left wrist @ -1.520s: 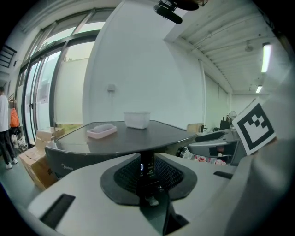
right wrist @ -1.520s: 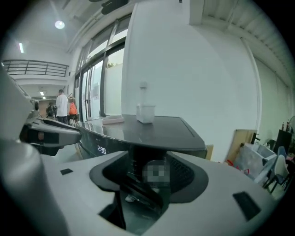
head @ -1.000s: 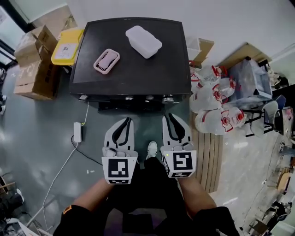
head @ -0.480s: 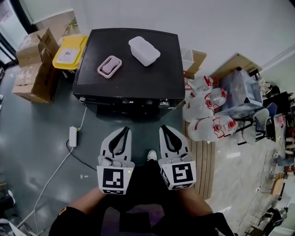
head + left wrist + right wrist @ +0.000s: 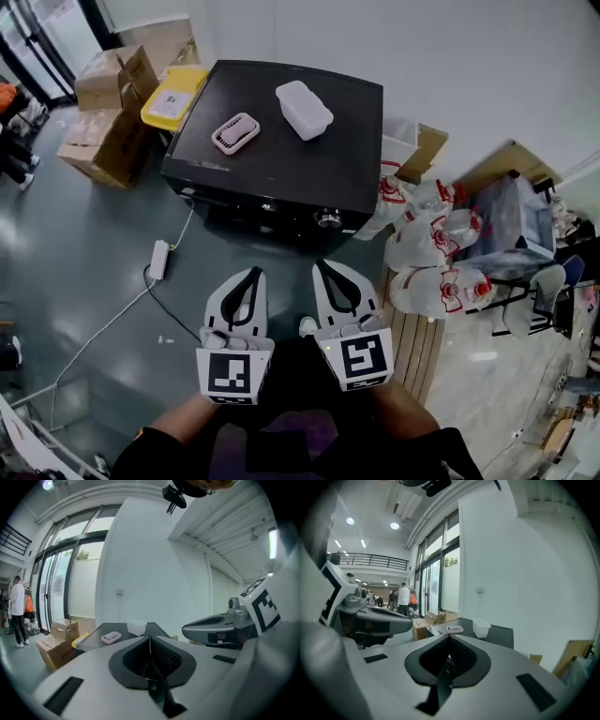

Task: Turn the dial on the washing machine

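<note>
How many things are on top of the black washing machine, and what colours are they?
Pink: 1, the tray
White: 1, the plastic box
Total: 2 on the washing machine

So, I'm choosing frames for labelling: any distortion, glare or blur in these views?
Head view: sharp, edges bowed, light sheen on the floor. Left gripper view: fisheye circle with black corners, bright windows. Right gripper view: same fisheye, ceiling lamps blown out.
</note>
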A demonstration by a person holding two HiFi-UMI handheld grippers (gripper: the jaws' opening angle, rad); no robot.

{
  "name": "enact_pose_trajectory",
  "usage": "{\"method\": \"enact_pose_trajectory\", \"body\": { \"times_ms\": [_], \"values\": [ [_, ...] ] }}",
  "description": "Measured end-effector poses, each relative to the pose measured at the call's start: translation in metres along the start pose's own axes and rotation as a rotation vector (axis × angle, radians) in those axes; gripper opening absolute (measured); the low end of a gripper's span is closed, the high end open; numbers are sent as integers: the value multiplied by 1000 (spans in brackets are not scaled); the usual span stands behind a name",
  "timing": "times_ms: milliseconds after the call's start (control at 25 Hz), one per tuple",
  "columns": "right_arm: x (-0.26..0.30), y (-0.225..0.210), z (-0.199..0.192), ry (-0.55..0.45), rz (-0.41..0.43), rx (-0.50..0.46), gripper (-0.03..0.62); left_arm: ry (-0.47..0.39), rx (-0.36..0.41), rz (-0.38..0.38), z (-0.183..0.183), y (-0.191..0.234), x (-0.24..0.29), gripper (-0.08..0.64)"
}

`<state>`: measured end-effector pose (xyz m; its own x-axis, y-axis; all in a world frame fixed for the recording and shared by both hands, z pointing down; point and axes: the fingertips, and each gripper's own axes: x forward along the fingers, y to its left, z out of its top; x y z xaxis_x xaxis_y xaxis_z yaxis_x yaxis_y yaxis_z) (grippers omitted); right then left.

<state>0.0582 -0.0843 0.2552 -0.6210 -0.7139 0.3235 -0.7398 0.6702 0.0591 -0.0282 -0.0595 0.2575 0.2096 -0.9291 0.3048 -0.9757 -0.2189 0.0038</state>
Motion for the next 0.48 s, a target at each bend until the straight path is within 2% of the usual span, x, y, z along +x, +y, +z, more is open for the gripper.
{"method": "enact_pose_trajectory", "body": {
  "times_ms": [280,480],
  "values": [
    [-19,-8,-13,4,135,-38,17,24,-41,133,-13,-30,-12,17],
    [-30,-10,-20,5,181,-41,17,48,-39,184,-22,-45,-24,17]
  ]
}}
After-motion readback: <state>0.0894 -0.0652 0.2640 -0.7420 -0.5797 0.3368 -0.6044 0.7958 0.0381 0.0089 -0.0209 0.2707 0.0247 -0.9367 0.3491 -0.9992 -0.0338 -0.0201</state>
